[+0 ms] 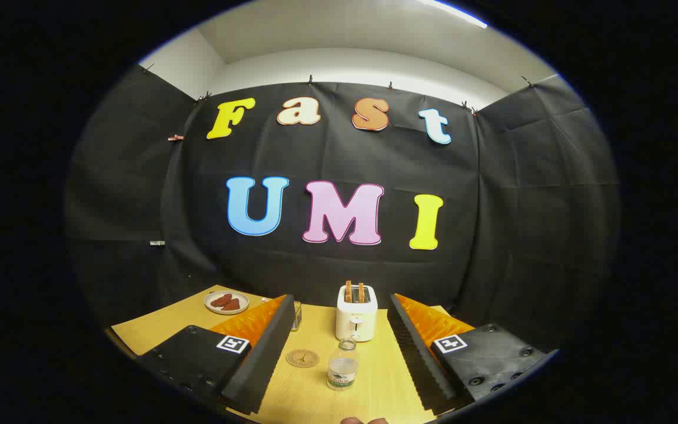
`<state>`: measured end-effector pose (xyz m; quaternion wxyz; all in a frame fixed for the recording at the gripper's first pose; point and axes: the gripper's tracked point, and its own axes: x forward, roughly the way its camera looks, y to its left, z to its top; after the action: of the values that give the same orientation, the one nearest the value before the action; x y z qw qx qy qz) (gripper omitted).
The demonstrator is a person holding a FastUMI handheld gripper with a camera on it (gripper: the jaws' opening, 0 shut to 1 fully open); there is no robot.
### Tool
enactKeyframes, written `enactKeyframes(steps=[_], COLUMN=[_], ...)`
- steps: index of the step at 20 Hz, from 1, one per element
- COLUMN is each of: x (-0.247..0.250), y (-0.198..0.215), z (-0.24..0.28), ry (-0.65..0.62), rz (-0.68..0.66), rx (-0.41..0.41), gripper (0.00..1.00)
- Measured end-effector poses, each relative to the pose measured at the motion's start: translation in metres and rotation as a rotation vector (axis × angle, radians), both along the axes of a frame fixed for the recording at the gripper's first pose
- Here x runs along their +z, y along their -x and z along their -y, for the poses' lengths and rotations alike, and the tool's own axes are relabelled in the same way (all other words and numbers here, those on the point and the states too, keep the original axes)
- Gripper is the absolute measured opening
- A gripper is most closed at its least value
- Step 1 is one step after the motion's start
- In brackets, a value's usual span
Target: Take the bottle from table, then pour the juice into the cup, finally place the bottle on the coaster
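Observation:
A small clear bottle [343, 366] with a label and an open neck stands upright on the wooden table [315, 397], between my two fingers and touching neither. My gripper [340, 303] is open wide, with its fingers low over the table on either side of the bottle. A round brown coaster [302, 357] lies flat just left of the bottle, close to the left finger. A small cup [296, 315] stands beyond the coaster, partly hidden behind the left fingertip.
A white toaster [356, 315] with two slices in its slots stands just beyond the bottle, against the booth wall. A small plate [226, 302] with reddish food sits at the far left of the table.

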<state>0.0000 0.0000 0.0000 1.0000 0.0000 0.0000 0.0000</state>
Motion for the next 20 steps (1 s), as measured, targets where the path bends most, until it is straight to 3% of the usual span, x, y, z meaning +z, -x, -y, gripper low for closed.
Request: enactKeyframes(steps=[20], x=[-0.036], y=[-0.01], z=[0.0], ry=[-0.018], rz=[-0.084], rx=[0.016], gripper=[0.98])
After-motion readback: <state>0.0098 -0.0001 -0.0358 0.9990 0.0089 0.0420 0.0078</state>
